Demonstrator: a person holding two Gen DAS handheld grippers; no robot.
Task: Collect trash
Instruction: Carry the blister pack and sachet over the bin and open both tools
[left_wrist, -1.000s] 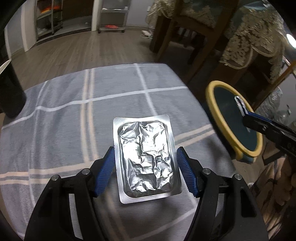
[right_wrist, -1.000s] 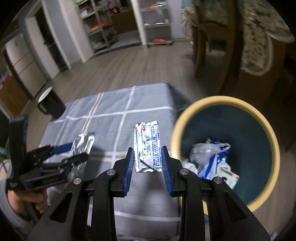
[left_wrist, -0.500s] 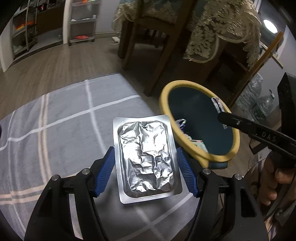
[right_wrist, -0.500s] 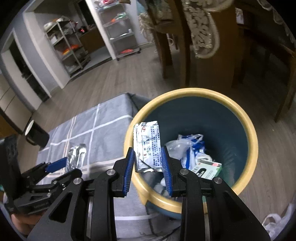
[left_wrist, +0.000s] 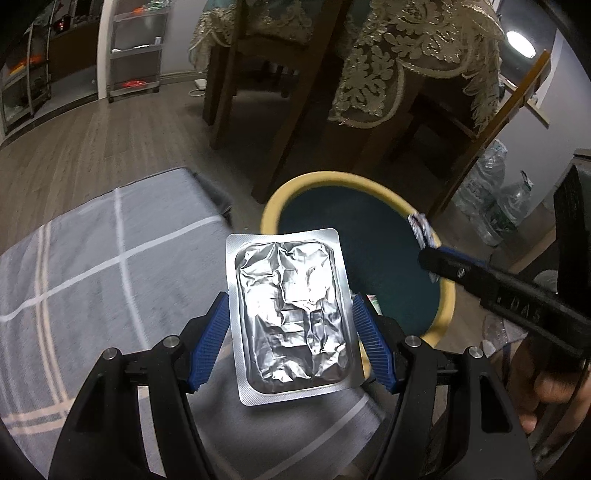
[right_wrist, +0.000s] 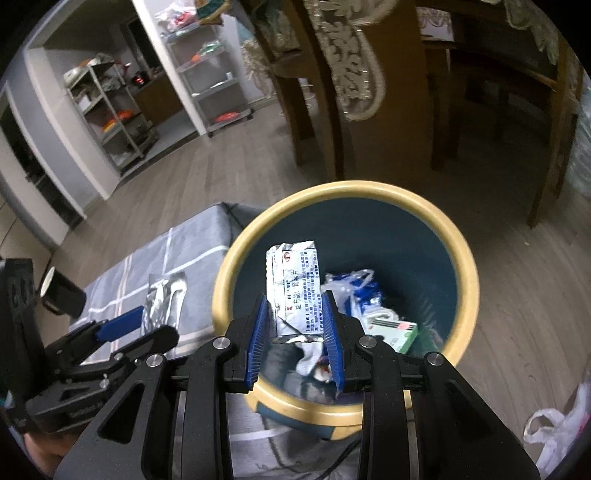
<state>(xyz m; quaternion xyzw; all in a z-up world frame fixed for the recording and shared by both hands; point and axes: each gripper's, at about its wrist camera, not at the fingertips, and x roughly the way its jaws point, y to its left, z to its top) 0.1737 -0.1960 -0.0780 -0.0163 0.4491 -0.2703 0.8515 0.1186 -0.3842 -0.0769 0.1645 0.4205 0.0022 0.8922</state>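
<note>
The left tongs (left_wrist: 291, 336) are gripping a foil pack (left_wrist: 291, 314) by its long edges and holding it over the corner of the tabletop (left_wrist: 103, 273), its far end lapping the bin (left_wrist: 443, 295) rim at about 1 o'clock from the tongs. The right tongs (right_wrist: 295, 332) are pinching a printed sachet (right_wrist: 295, 284) upright directly above the bin's mouth.

The step in hand looks like the drop: both pieces of trash are being brought over the bin. The sachet seems ready to go; the right tongs only need to part. The foil pack is sitting mostly over the cloth rather than the opening, so the left tongs probably need to carry on towards 1 o'clock before letting go, or the pack may catch on the rim and fall outside.

The bin, yellow-rimmed and dark teal inside, is holding a crumpled white-and-blue plastic bag (right_wrist: 354, 295), a small green-and-white box (right_wrist: 395, 332) at 4 o'clock, and something white beneath the right tongs.
</note>
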